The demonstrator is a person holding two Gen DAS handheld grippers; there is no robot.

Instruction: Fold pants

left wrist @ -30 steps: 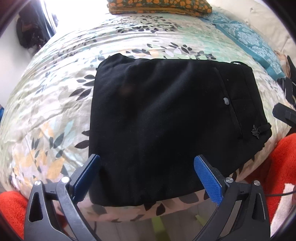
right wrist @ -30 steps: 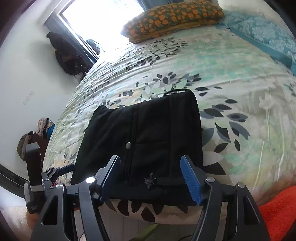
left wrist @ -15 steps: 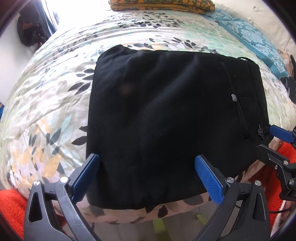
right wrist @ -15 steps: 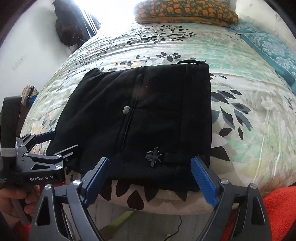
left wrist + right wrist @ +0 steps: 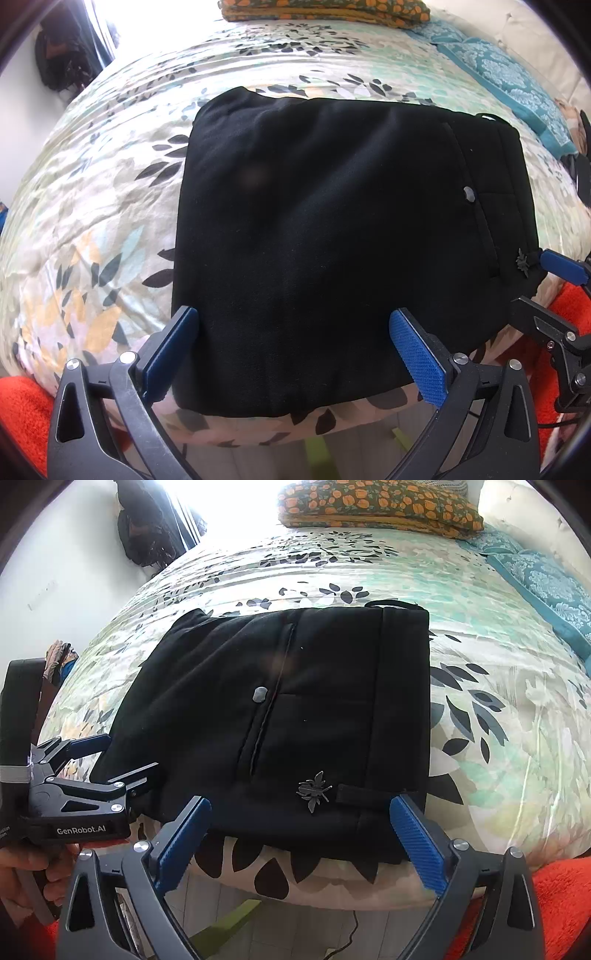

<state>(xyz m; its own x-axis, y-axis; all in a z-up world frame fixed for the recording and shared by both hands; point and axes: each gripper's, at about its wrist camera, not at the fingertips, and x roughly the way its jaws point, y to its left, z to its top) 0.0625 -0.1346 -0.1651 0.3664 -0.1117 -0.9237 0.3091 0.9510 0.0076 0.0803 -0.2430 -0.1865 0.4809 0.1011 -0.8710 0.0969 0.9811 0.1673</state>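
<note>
Black pants [image 5: 332, 236] lie folded into a flat rectangle on the floral bedspread [image 5: 92, 206], near the bed's front edge. They also show in the right wrist view [image 5: 295, 709], with a grey button and a small insect emblem [image 5: 314, 790] on top. My left gripper [image 5: 295, 350] is open and empty, its blue pads over the near left part of the pants. My right gripper [image 5: 301, 834] is open and empty at the near right edge, by the waistband. Each gripper shows at the edge of the other's view.
An orange-patterned pillow [image 5: 376, 506] lies at the bed's head, and a teal patterned cloth [image 5: 498, 77] runs along the right side. Red fabric [image 5: 569, 901] sits at the lower corners. Dark clothes hang by the bright window [image 5: 144, 535]. Tiled floor shows below the bed edge.
Both grippers have moved in closer to the near edge of the folded pants. The right gripper swung left to face the pants squarely. The pants have not moved.
</note>
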